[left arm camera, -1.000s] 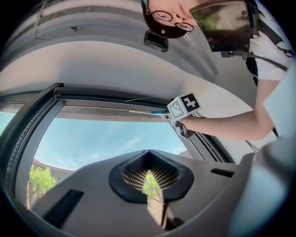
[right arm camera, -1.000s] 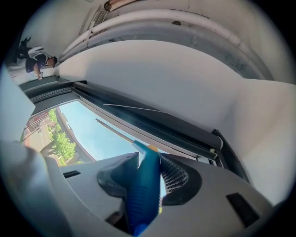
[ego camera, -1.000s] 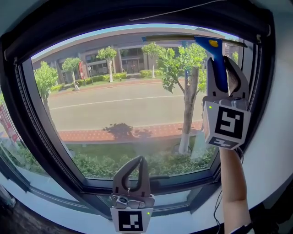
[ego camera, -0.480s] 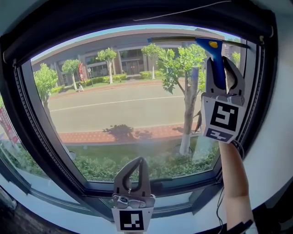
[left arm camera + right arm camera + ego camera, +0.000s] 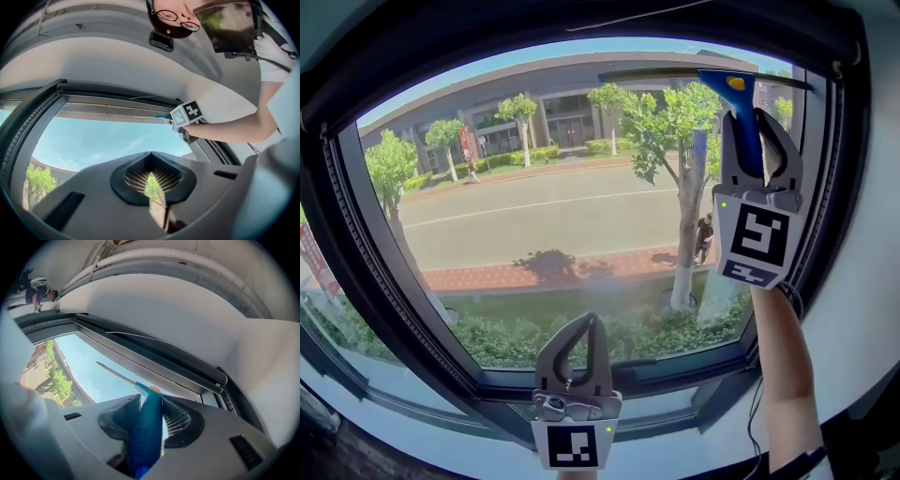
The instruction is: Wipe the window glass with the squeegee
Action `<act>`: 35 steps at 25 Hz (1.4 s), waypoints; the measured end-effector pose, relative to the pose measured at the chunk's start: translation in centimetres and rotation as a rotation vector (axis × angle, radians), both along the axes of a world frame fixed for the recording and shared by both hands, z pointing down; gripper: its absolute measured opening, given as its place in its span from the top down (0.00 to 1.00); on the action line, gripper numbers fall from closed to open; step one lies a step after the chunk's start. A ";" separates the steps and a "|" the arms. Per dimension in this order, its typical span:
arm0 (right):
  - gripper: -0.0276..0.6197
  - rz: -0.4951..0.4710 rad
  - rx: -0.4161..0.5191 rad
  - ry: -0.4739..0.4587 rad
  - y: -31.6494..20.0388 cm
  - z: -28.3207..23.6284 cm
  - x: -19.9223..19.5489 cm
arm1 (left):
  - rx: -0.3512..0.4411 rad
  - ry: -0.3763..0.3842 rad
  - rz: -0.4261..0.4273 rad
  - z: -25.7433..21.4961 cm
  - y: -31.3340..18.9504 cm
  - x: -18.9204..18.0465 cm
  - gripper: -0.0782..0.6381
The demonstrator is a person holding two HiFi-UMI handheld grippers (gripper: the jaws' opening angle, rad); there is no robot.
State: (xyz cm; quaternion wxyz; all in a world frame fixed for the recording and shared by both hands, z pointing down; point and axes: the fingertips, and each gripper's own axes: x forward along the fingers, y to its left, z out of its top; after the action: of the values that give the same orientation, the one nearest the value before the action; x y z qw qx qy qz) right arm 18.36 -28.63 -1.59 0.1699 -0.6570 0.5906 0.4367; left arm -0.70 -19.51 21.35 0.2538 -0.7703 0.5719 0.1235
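While the right gripper [image 5: 748, 120] pinches the blue handle of the one squeegee [image 5: 727, 82], blade level across the upper right of the single window glass [image 5: 544, 216], the left gripper [image 5: 592, 323], second of two, sits bottom centre, jaws pressed together, empty.

One window [image 5: 534, 216]. One squeegee [image 5: 736, 94] at its upper right. Two tools: right tool [image 5: 757, 117] up there too, left tool [image 5: 589, 323] at its bottom edge.

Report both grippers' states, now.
Left gripper: shut, nothing between the jaws.
Right gripper: shut on the squeegee, gripping its blue handle.
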 end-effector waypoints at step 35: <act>0.73 0.025 -0.051 0.007 0.1 5.6 0.1 | -0.031 -0.016 0.036 1.5 -0.4 1.0 0.89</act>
State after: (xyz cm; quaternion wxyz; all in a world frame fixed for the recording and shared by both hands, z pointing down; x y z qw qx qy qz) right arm 18.51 -28.53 3.97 0.1457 -0.6668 0.5939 0.4260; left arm 0.30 -19.90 22.83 0.2440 -0.7853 0.5577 0.1132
